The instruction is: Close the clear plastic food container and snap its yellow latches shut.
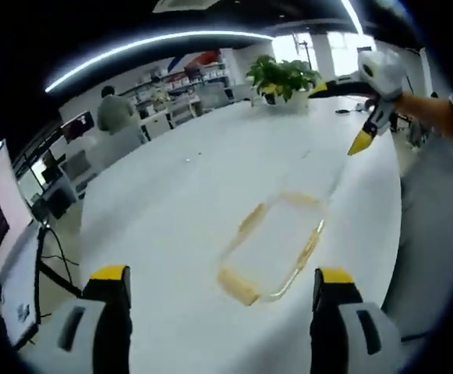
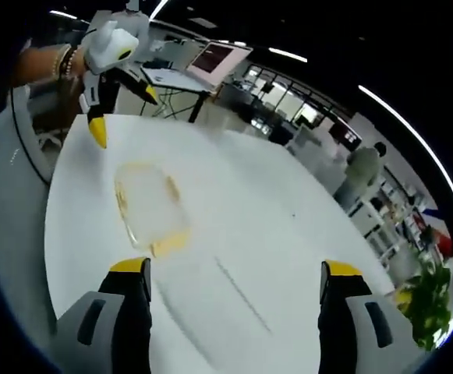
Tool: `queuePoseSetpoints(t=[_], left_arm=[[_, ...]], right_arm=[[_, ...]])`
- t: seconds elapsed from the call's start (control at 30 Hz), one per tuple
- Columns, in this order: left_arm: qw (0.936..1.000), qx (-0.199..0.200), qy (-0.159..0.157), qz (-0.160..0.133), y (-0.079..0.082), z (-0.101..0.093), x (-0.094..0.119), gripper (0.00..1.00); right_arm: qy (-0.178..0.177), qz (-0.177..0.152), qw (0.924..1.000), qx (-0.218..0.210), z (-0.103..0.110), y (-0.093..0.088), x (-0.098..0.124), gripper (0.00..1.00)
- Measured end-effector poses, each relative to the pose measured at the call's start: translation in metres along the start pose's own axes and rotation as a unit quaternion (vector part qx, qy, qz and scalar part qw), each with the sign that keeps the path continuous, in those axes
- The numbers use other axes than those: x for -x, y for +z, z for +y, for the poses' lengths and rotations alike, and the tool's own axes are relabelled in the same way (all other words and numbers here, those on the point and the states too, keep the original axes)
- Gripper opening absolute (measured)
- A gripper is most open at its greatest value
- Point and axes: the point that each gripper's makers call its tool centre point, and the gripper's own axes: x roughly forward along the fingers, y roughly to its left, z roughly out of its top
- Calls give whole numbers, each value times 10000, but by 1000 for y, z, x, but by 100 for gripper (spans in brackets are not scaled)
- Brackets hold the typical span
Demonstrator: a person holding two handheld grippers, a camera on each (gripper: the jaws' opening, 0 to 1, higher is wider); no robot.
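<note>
One container [image 1: 273,253], clear plastic, rectangular with rounded corners, lying flat on the white table [image 1: 179,202]; in the left gripper view we see its long axis running from the near left toward the far right, and in the right gripper view [image 2: 150,206] running away from the camera, just left of the near jaw. Yellow trim shows along its edges and at its ends; we cannot count the latches or tell whether they are snapped, and we cannot tell whether the lid is on. We see nothing inside it through the clear plastic. Two grippers: the left gripper [image 1: 222,280], jaws yellow-tipped and spread wide apart, holding nothing, with the container lying on the table beyond and between them; the right gripper [image 2: 234,273], jaws likewise spread wide and bare, with the container near its left jaw tip. Each gripper also shows in the other's view, held by a hand above the table's far edge: the right one [image 1: 366,132] with a yellow tip pointing down toward the table, the left one [image 2: 101,117] likewise. One potted plant [image 1: 282,78] at the table's far end. One person [image 1: 117,113] seated beyond the table. One monitor [image 2: 217,58] on a desk behind the table.
</note>
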Motion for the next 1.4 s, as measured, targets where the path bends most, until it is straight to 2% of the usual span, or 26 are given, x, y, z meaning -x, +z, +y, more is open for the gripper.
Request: queuePoseSetpoints(t=[0.13, 0.3, 0.37, 0.47, 0.67, 0.97, 1.17, 1.2, 1.27, 1.4], left_arm=[[9983, -519, -91, 265, -6, 5, -7, 95], [9934, -1032, -256, 437, -9, 10, -19, 93], [9888, -1349, -254, 588, -12, 14, -24, 92], [9785, -1872, -283, 824, -18, 18, -32, 90], [9731, -2060, -515, 892, -19, 12, -48, 90], [9590, -2453, -848, 1135, -25, 4, -72, 89], [9539, -2572, -987, 1195, -25, 1, -81, 88], [9525, -2595, -1039, 1211, -25, -1, -82, 88], [9510, -2621, -1074, 1239, -26, -1, -84, 87], [9479, -2665, -1200, 1264, -27, -5, -86, 87]], right_arm=[[202, 30, 9995, 249, 5, 4, -13, 87], [452, 81, 9969, 637, 11, 9, -27, 86], [560, 74, 9953, 789, 16, 12, -33, 86], [741, 103, 9924, 976, 22, 14, -44, 86], [1014, 159, 9875, 1198, 32, 16, -60, 85], [1480, 320, 9786, 1395, 44, 14, -82, 83], [1933, 648, 9673, 1508, 55, 1, -95, 80], [2073, 745, 9631, 1550, 58, -3, -95, 79], [2088, 736, 9626, 1560, 59, -4, -97, 75], [2429, 987, 9517, 1597, 66, -16, -97, 73]])
